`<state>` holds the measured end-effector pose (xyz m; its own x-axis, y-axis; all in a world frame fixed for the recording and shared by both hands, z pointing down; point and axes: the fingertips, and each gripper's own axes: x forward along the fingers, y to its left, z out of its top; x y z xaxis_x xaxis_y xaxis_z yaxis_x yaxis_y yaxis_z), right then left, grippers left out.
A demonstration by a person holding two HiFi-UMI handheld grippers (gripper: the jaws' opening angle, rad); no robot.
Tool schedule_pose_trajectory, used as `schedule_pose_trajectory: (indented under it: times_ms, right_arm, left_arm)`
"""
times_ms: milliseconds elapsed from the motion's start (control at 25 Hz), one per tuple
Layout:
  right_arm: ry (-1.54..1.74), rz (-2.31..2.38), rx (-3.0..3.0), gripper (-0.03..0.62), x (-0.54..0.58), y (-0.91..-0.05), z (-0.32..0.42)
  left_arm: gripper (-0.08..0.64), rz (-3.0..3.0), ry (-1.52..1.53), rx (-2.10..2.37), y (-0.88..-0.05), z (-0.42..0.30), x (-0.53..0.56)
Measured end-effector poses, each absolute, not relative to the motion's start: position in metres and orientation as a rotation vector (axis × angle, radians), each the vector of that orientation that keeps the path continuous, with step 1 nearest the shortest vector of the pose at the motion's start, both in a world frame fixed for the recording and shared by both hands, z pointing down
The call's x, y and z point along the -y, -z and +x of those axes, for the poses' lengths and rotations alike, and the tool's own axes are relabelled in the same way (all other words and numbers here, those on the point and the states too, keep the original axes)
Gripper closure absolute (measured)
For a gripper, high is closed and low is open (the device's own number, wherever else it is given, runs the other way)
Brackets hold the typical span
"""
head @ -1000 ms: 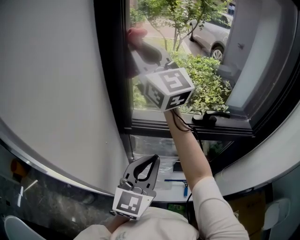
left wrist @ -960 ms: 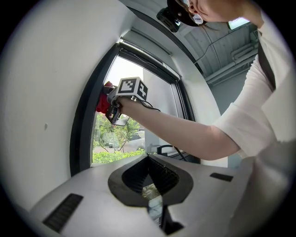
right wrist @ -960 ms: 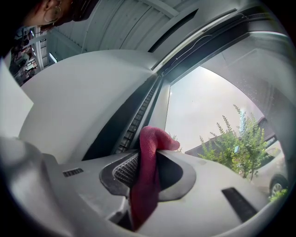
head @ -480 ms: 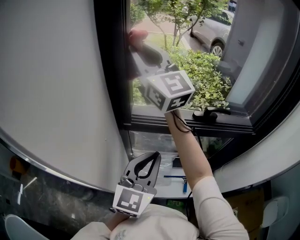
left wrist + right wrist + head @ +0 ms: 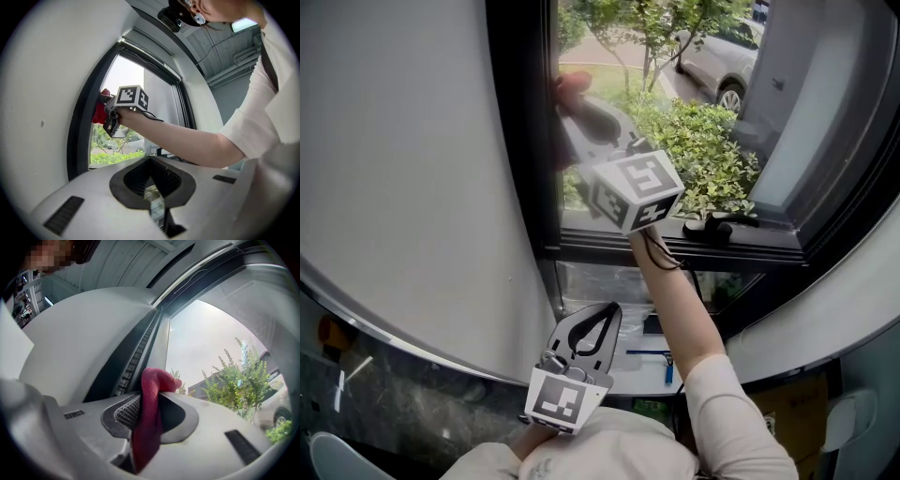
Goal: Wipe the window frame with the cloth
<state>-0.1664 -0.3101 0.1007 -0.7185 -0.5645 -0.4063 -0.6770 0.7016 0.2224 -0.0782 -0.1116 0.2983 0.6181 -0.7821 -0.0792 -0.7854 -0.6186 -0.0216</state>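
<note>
Evidently mid-wipe, the right gripper [image 5: 574,98], jaws clamped on a crumpled red cloth [image 5: 573,82], holds it against the dark vertical window frame [image 5: 520,141], so the next stroke likely needs steady pressure along that frame, while the left gripper [image 5: 602,323] hangs below it, jaws closed and empty.

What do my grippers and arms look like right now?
Both grippers are pale grey plastic with black ribbed pads inside the jaws. The left gripper and right gripper each carry a white cube printed with black square markers. A thin black cable trails from the right one. The right arm's white sleeve ends near the elbow.
</note>
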Motion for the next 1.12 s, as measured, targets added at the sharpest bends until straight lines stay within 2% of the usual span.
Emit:
schedule_pose_trajectory:
  times_ms: [1120]
  right_arm:
    - [-0.434, -0.979, -2.654, 0.495, 0.310, -0.141, -0.167]
  left_arm:
    - [0.551, -2.794, -0.088, -1.342, -0.302, -0.074, 0.114]
